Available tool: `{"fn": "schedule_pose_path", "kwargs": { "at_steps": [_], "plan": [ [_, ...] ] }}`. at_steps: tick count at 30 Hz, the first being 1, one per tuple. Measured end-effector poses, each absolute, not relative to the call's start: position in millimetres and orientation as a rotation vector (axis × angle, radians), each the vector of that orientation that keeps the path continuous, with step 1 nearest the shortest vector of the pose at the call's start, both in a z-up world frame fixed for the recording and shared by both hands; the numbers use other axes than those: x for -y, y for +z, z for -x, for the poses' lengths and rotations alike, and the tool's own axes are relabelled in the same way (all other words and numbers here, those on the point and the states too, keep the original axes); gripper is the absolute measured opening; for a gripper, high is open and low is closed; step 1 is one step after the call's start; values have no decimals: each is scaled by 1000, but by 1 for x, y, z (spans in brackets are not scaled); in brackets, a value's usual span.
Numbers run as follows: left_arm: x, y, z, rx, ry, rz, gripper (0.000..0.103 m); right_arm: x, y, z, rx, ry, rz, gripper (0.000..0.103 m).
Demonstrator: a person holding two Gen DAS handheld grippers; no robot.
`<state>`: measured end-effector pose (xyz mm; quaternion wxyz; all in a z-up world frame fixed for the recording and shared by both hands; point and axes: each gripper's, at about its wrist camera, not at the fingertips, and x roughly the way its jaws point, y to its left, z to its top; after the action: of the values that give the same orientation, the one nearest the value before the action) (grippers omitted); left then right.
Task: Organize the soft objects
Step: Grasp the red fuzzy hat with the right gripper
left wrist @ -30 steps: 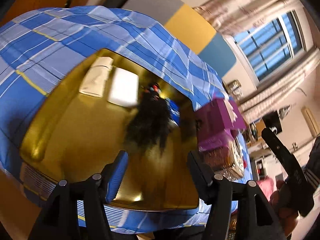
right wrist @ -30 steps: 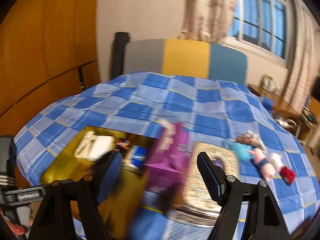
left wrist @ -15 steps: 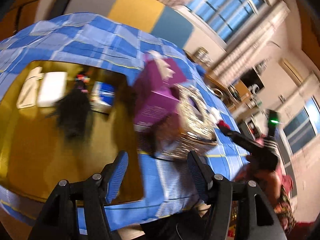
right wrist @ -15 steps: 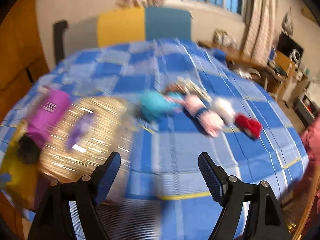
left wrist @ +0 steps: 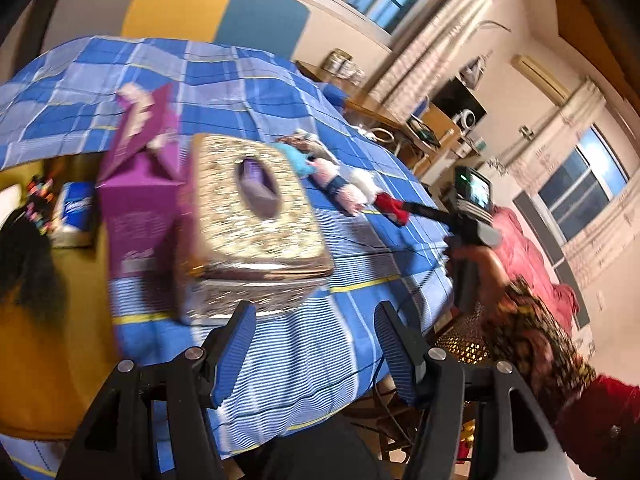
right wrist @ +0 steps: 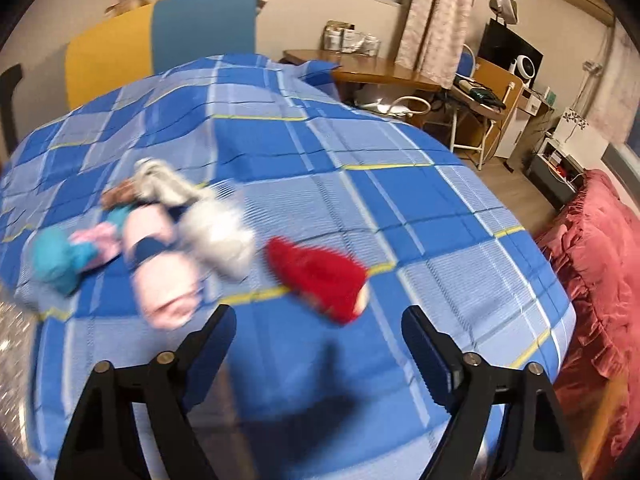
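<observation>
While the right gripper, empty and its jaws opening, nears the red plush at its twelve o'clock, straddle the body squarely before closing; the left gripper hangs spread, empty.

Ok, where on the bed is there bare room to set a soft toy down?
Bare blue plaid bedspread lies right of the red plush, out to the bed's edge, and behind the toys toward the headboard. It is crowded on the left: teal plush, pink plush and white plush bunch together, beside the glittery tissue box and purple carton.
</observation>
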<state>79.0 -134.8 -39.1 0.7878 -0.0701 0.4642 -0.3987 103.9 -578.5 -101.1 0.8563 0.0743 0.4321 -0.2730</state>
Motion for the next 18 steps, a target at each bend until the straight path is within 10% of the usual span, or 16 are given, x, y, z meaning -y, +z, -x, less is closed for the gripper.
{"fn": "schedule_pose_path", "kwargs": {
  "at_steps": [8, 18],
  "plan": [
    [180, -30, -80, -1022, -908, 130, 62, 613, -129, -142, -967, -525, -164, 85],
    [230, -34, -80, -1078, -957, 129, 62, 617, -150, -154, -1075, -494, -166, 48]
  ]
}}
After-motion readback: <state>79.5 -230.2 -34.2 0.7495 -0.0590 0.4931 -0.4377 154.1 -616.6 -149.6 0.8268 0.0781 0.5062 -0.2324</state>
